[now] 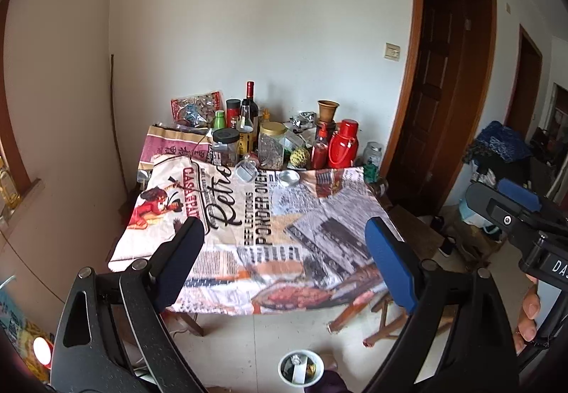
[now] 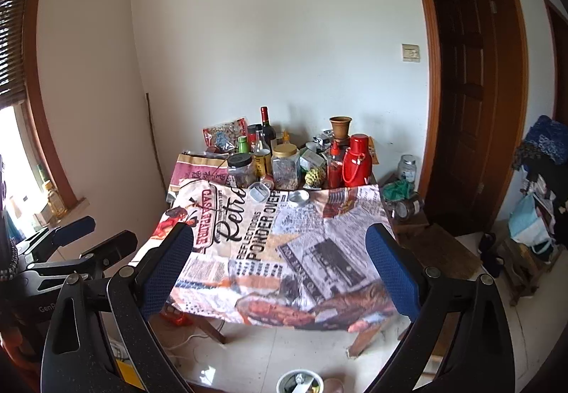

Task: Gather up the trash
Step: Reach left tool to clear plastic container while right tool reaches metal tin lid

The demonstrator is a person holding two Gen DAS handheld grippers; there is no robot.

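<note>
A small white trash bin (image 1: 283,365) (image 2: 281,383) stands on the floor below the table's near edge, with scraps inside it. My left gripper (image 1: 284,229) hangs open above it, nothing between its black and blue fingers, and faces the table with the newspaper-print cloth (image 1: 319,215) (image 2: 319,226). My right gripper (image 2: 280,235) is open and empty too. Each gripper shows at the edge of the other's view: the right gripper (image 1: 497,190) held by a hand, the left gripper (image 2: 110,231) at the far left. A silver tin (image 1: 288,177) and a tipped clear glass (image 1: 246,169) lie on the cloth.
Jars, bottles and a red thermos (image 1: 342,144) crowd the table's far end by the wall. A wooden stool (image 2: 436,247) with jars stands right of the table, before a brown door (image 2: 465,91). Bags and clothes (image 2: 539,201) pile at the far right. A window (image 2: 14,151) is at left.
</note>
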